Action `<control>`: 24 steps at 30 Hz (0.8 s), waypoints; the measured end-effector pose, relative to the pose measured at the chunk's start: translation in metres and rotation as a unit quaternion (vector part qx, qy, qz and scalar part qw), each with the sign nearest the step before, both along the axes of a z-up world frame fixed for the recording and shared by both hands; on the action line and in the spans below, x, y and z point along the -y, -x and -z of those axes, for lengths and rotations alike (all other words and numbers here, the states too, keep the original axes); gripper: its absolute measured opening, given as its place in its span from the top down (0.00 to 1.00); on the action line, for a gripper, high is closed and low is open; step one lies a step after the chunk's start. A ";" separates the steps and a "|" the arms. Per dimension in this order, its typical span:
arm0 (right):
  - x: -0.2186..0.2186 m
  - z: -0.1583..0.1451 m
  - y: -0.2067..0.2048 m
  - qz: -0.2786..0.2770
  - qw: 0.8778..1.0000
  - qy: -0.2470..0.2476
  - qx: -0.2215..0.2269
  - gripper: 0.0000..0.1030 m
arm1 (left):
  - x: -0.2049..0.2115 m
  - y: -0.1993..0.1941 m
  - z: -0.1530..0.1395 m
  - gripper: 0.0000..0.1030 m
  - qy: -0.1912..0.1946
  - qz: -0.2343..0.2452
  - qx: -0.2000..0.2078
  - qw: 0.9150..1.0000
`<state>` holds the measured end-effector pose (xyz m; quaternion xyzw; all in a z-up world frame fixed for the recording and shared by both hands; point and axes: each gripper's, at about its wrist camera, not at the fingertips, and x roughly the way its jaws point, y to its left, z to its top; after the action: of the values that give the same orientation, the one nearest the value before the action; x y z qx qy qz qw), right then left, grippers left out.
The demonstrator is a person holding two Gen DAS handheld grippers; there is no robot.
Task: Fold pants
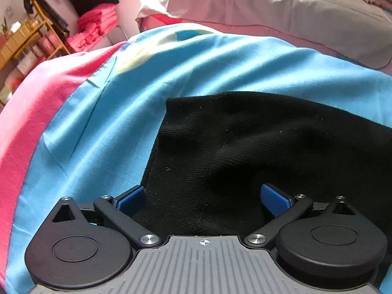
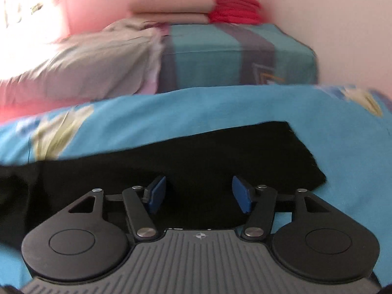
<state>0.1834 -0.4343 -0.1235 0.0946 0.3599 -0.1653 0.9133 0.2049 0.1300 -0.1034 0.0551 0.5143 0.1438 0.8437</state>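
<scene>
Bed: a blue sheet (image 1: 103,127) with pale flower prints covered it, and a pink cover (image 1: 31,103) lay at the sheet's edge away from the pants.
Bedding: a grey pillow (image 1: 281,12) lay beyond the pants, and a folded teal blanket (image 2: 220,56) sat past the sheet's far edge.
Pants: the black pants (image 1: 257,152) lay spread on the sheet, flat but with soft ripples; one squared end (image 2: 289,147) showed near the right claw.
Left claw: the left claw (image 1: 202,197) was released, jaws wide, hovering over the pants with nothing between the pads.
Right claw: the right claw (image 2: 199,193) was also released, jaws apart over the pants and gripping nothing; that view was blurred.
Step in hand: likely choosing grip points for a fold.
Doing it well: each claw should probably pinch all cloth layers at an edge of the pants, not mid-fabric, lift evenly, and carry the end over so the edges meet; smoothing the ripples first would help.
</scene>
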 end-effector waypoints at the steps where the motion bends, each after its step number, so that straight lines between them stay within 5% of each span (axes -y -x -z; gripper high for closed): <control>1: 0.002 -0.002 0.002 0.011 1.000 -0.008 0.004 0.38 | 0.000 -0.002 0.002 0.00 -0.003 0.002 -0.001 1.000; 3: -0.005 -0.007 0.003 0.025 1.000 0.011 0.007 0.31 | -0.002 -0.001 0.001 0.00 -0.008 0.005 -0.002 1.000; 5: -0.011 -0.005 0.002 -0.018 1.000 0.002 0.003 0.26 | 0.001 0.001 0.000 0.00 -0.010 0.004 -0.001 1.000; 9: 0.015 0.006 -0.004 0.016 1.000 -0.006 -0.009 0.28 | 0.003 0.000 0.001 0.00 -0.016 0.004 0.001 1.000; 11: 0.028 -0.001 -0.001 0.052 0.998 -0.031 0.004 0.46 | 0.006 0.001 0.002 0.00 -0.022 0.007 0.002 1.000; 14: 0.027 -0.008 0.000 0.054 0.998 -0.002 0.020 0.31 | 0.007 0.002 0.002 0.00 -0.027 0.009 0.003 1.000; 16: 0.031 0.008 -0.009 0.039 0.999 0.004 -0.033 0.27 | 0.007 0.001 0.003 0.00 -0.027 0.009 0.004 1.000; 19: 0.041 0.002 -0.014 0.074 0.995 0.052 -0.028 0.27 | 0.003 0.003 0.002 0.00 -0.024 0.012 0.004 1.000; 21: 0.061 -0.002 -0.009 0.134 0.991 0.019 -0.023 0.29 | -0.004 0.007 -0.001 0.00 -0.015 0.007 -0.001 1.000; 22: 0.065 -0.005 -0.004 0.138 0.990 -0.015 -0.014 0.42 | -0.006 0.012 -0.004 0.00 -0.015 0.003 0.001 1.000; 23: 0.060 -0.008 0.000 0.124 0.992 -0.011 -0.012 0.45 | -0.009 0.019 -0.009 0.00 -0.017 0.004 0.007 1.000; 24: 0.048 -0.010 0.003 0.094 0.995 0.014 -0.014 0.36 | -0.010 0.027 -0.012 0.00 -0.017 0.007 0.014 1.000</control>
<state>0.1804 -0.4828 -0.1134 0.1131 0.3598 -0.2569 0.8898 0.1783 0.1402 -0.0910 0.0712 0.4994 0.1478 0.8507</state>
